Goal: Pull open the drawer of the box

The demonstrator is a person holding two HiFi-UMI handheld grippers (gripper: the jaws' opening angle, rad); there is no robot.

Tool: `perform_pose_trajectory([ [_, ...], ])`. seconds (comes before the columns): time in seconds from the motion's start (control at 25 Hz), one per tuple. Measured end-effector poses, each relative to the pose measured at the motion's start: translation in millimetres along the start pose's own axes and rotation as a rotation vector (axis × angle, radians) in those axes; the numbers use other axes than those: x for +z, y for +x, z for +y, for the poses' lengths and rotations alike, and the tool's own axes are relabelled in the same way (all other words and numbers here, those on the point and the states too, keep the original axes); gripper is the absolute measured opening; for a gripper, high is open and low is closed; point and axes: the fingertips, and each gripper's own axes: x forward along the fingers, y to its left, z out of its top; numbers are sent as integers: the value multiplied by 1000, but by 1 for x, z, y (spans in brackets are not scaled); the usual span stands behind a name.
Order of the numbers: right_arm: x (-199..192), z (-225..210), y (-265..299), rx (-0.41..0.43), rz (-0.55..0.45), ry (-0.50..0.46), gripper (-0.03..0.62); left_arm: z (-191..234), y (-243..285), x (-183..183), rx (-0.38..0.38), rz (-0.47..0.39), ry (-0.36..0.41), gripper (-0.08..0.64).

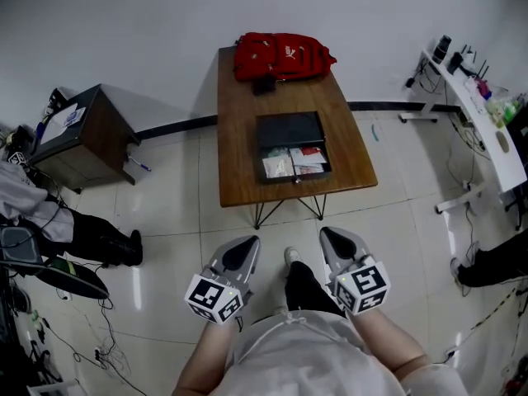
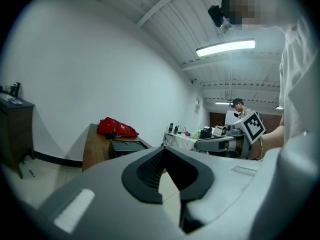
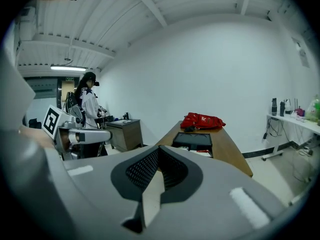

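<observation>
Left tongs (image 1: 244,244) and right tongs (image 1: 332,236): jaws together on both, nothing between them. Held side by side over the floor. Box (image 1: 288,129) sits on the wooden table (image 1: 238,151), ahead of both tips and well apart from them. Drawer (image 1: 294,162) stands pulled out toward the tongs, with packets showing inside. Red bag (image 1: 283,54) lies beyond the box.

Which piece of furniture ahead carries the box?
The wooden table, red backpack at its far end, holds the box; the dark cabinet left and white desk right don't.
</observation>
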Motion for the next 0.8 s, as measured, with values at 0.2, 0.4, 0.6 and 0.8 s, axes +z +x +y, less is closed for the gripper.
perform_pose_trajectory([
  [0.2, -17, 25, -33, 13, 0, -1, 8, -31, -28, -12, -2, -3, -22, 6],
  [0.4, -26, 41, -49, 42, -13, 9, 8, -46, -41, -19, 15, -4, -38, 6],
  [0.6, -29, 52, -59, 96, -19, -26, 8, -62, -39, -13, 38, -13, -42, 6],
  [0.8, -19, 53, -71, 152, -47, -55, 8, -84, -32, -7, 57, -42, -49, 6],
])
